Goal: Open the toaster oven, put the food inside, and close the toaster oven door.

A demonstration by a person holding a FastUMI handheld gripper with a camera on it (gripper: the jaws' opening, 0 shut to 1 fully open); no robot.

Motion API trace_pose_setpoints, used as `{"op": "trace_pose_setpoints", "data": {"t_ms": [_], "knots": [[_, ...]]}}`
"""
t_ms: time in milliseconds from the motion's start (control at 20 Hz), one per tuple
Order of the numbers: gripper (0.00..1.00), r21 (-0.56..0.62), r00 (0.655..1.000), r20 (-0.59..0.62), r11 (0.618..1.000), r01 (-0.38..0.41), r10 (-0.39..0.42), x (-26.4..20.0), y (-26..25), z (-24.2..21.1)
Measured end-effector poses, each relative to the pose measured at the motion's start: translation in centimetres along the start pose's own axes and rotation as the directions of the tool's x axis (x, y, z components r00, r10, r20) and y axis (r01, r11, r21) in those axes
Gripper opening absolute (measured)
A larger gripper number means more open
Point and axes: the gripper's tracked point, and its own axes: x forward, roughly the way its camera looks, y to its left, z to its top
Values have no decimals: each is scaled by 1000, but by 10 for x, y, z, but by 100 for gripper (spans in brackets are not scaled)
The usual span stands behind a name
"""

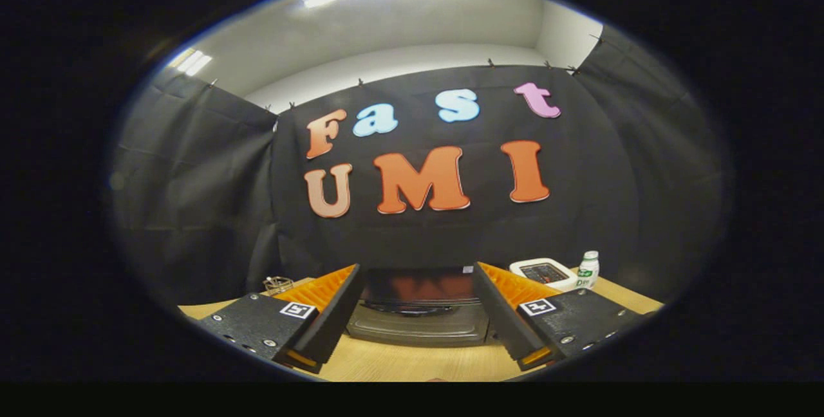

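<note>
The toaster oven (418,314) stands on the wooden table (412,362) just ahead of my fingers, seen between them. It is dark, with a reflective glass door that looks closed and a handle bar across its upper front. My gripper (417,304) is open, its two fingers spread to either side of the oven front with nothing held between them. The food cannot be made out from here.
Beyond the right finger, a white kitchen scale (544,273) and a small white bottle (588,268) with a green label sit on the table. A small wire object (277,284) lies beyond the left finger. Black cloth walls close the booth behind.
</note>
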Motion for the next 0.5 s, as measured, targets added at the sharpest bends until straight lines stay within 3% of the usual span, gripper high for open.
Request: {"op": "trace_pose_setpoints", "data": {"t_ms": [100, 200, 350, 500], "knots": [[99, 13, 992, -105, 997, 76, -74, 26, -12, -37], [100, 51, 981, -180, 995, 83, -73, 46, -8, -62], [99, 53, 981, -189, 997, 63, -52, 68, 5, -68], [98, -36, 982, -175, 997, 67, -72, 84, 6, -78]]}}
